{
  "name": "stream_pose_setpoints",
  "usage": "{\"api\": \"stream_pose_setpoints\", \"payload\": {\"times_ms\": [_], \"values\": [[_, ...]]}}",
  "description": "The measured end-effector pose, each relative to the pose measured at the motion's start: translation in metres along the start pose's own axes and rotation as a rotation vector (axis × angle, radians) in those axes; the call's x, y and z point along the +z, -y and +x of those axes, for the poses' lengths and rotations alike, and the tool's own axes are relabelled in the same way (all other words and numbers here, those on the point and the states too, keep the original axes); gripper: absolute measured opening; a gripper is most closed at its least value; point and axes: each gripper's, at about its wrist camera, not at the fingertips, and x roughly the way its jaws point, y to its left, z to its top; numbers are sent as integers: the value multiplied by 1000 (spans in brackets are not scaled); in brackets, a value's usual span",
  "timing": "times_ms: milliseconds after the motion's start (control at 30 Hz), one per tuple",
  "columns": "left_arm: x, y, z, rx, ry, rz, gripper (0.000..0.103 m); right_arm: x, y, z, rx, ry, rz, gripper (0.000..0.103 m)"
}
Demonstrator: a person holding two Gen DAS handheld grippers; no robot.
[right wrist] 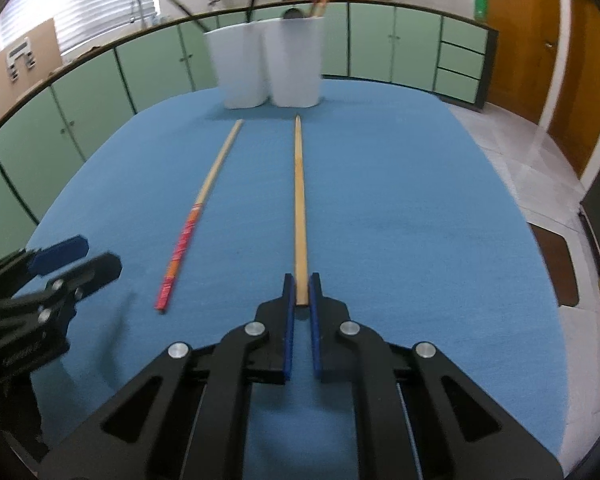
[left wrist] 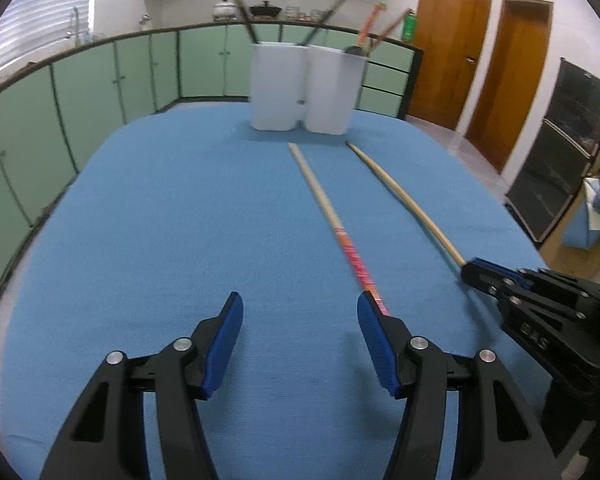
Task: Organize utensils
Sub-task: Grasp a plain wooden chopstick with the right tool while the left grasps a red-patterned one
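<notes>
Two chopsticks lie on the blue tablecloth (left wrist: 160, 220), pointing at two white holders (left wrist: 306, 88). The plain wooden chopstick (right wrist: 299, 200) has its near end between the pads of my right gripper (right wrist: 300, 284), which is shut on it; it also shows in the left wrist view (left wrist: 404, 196). The red-handled chopstick (left wrist: 332, 220) lies to its left, its red end just outside the right finger of my open, empty left gripper (left wrist: 300, 312). It shows in the right wrist view (right wrist: 196, 216) too. Both holders (right wrist: 272, 64) contain several chopsticks.
The table (right wrist: 420, 200) is round with its edge close on every side. Green cabinets (left wrist: 100, 80) run behind it, wooden doors (left wrist: 452, 40) at the right. The right gripper's body (left wrist: 540, 300) sits close beside the left one.
</notes>
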Motion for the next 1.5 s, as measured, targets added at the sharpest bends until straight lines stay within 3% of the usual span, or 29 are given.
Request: {"api": "stream_pose_setpoints", "payload": {"times_ms": [200,367,467,533,600,700,900,1000,1033,1100,1133,1200,1500], "values": [[1,26,14,-9,-31,43,58,0,17,3,-5,-7,29,6],[1,31,24,14,-56,33,46,0,16,6,10,-12,30,6],[2,32,25,41,-57,35,30,0,14,7,20,-15,30,6],[2,30,26,51,-56,22,12,0,12,8,28,-16,27,6],[2,24,26,46,-56,-10,6,0,11,8,35,-17,20,6],[3,18,23,31,-51,-34,6,1,9,7,53,-17,5,6],[1,1,17,72,-39,-69,6,0,-5,9,97,-32,-53,7],[1,-4,17,58,-41,-87,6,0,-8,8,110,-35,-64,11],[1,-4,17,59,-42,-81,6,-1,-7,7,120,-34,-63,19],[0,-2,16,49,-43,-68,15,-3,-6,4,132,-30,-61,27],[-1,0,15,45,-42,-58,26,-5,-5,2,136,-29,-64,29],[-3,3,13,56,-38,-37,35,-8,-4,0,139,-30,-69,29],[-2,1,15,44,-44,-40,34,-9,-4,-2,146,-33,-52,28]]}}
